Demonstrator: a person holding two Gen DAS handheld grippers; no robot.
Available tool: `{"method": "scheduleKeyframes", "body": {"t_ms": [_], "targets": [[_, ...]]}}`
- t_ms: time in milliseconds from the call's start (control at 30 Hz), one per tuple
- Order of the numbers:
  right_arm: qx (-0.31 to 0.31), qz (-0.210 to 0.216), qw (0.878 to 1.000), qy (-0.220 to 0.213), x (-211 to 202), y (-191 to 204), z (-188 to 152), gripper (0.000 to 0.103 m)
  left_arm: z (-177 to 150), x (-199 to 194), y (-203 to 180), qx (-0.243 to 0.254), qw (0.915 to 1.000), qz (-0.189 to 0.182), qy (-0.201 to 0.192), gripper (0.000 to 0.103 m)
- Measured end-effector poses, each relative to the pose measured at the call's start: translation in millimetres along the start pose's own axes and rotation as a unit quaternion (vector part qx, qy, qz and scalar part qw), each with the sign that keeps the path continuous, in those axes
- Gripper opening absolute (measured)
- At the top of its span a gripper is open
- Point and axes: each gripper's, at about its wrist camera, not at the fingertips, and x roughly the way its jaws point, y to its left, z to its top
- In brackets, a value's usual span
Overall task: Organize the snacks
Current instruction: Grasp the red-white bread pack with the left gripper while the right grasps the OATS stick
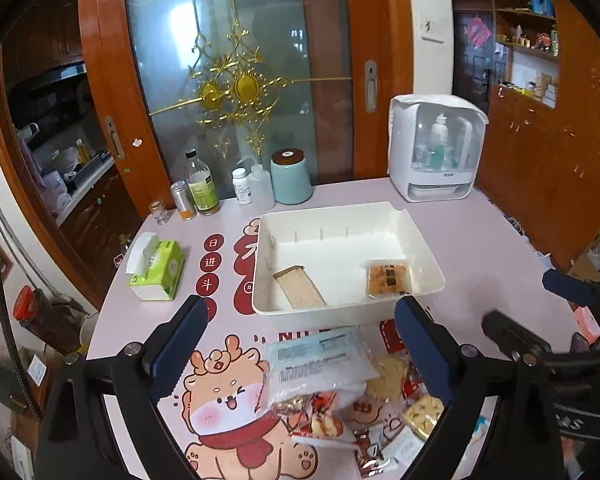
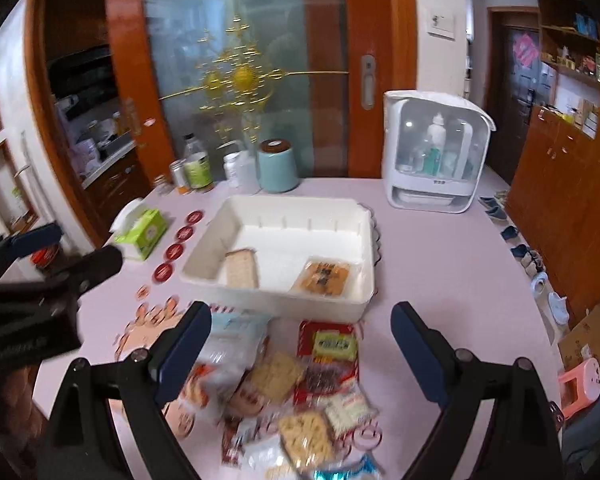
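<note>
A white bin (image 1: 416, 236) (image 2: 332, 300) stands mid-table. Inside lie a tan wafer pack (image 1: 300, 288) (image 2: 242, 267) on the left and an orange cake pack (image 1: 388, 278) (image 2: 326, 276) on the right. A pile of wrapped snacks (image 1: 340, 392) (image 2: 300, 392) lies on the table in front of the bin, with a pale blue-white pouch (image 1: 316, 360) on top at its left. My left gripper (image 1: 300, 320) is open and empty above the pile's left part. My right gripper (image 2: 302, 320) is open and empty above the pile. Each gripper shows at the edge of the other's view.
A green tissue box (image 1: 156, 268) (image 2: 142, 232) sits left of the bin. Bottles and a teal canister (image 1: 292, 178) (image 2: 278, 168) line the back edge. A white sterilizer cabinet (image 1: 436, 148) (image 2: 432, 156) stands back right. A glass sliding door is behind.
</note>
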Motion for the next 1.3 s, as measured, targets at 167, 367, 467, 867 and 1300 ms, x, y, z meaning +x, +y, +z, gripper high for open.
{"method": "scheduleKeyframes", "body": {"t_ms": [167,367,467,867,1300], "targets": [[-0.035,0.003,0.999,0.018,-28.5,10.1,-34.0,0.092,-26.4,-15.7,9.2,0.009,0.9987,-0.045,0.024,0.096],[-0.064,-0.011,0.997,0.052,-27.2,15.7,-87.1,0.092,-71.9,-6.4,10.3,0.015,0.9937,-0.09,0.066,0.101],[-0.063,0.009,0.994,0.092,-8.9,16.0,-117.4,0.086,-97.0,5.1,1.1,0.044,0.9914,-0.091,0.084,0.101],[-0.048,0.045,0.973,0.222,71.6,11.0,-205.3,0.076,-166.2,106.0,-1.8,0.047,0.9726,-0.105,0.202,0.1],[-0.08,0.049,0.962,0.258,113.7,15.6,-221.0,0.047,-174.6,183.8,-4.2,0.008,0.9547,-0.112,0.275,0.099]]}}
